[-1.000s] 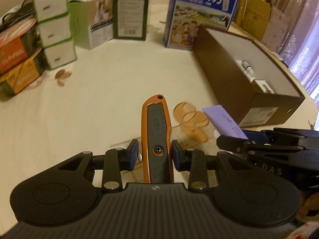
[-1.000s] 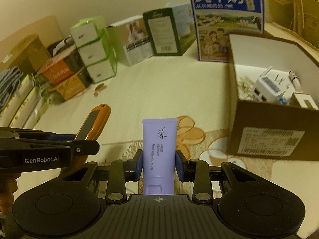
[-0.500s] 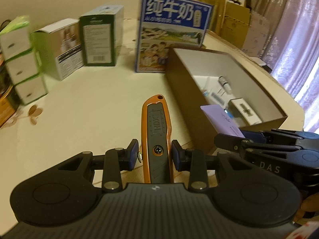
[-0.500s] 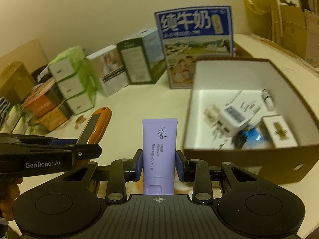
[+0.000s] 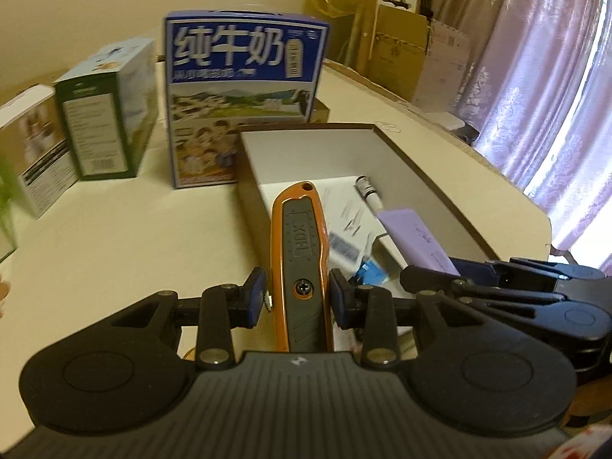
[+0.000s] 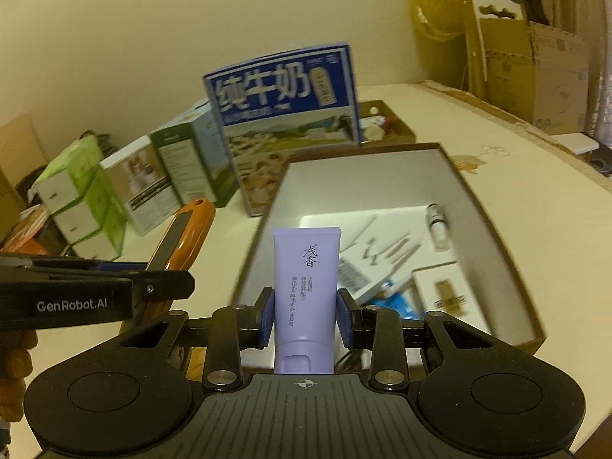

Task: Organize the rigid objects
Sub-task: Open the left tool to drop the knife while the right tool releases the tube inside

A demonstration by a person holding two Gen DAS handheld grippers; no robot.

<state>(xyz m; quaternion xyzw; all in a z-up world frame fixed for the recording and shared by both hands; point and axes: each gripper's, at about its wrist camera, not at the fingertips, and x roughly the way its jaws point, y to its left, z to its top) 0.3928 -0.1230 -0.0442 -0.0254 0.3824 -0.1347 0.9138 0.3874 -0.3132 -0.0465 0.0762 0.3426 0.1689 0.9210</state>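
My left gripper (image 5: 298, 298) is shut on an orange and grey utility knife (image 5: 300, 252), which points forward over the near left edge of the open brown box (image 5: 420, 168). My right gripper (image 6: 306, 317) is shut on a purple tube (image 6: 306, 287), held upright above the box (image 6: 493, 229). The knife also shows in the right wrist view (image 6: 183, 237), and the tube in the left wrist view (image 5: 413, 237). The box holds a small vial (image 6: 438, 222), a white carton (image 6: 443, 290), a white plug and blue packaging.
A blue milk carton (image 5: 244, 91) stands just behind the box. Green and white cartons (image 5: 111, 107) stand to the left, with stacked green boxes (image 6: 76, 199) further left. Cardboard boxes (image 6: 535, 72) and a curtain (image 5: 554, 95) are at the right. The table's edge runs along the right.
Both grippers have risen and moved forward and right, from beside the box to over its open top, each still holding its object.
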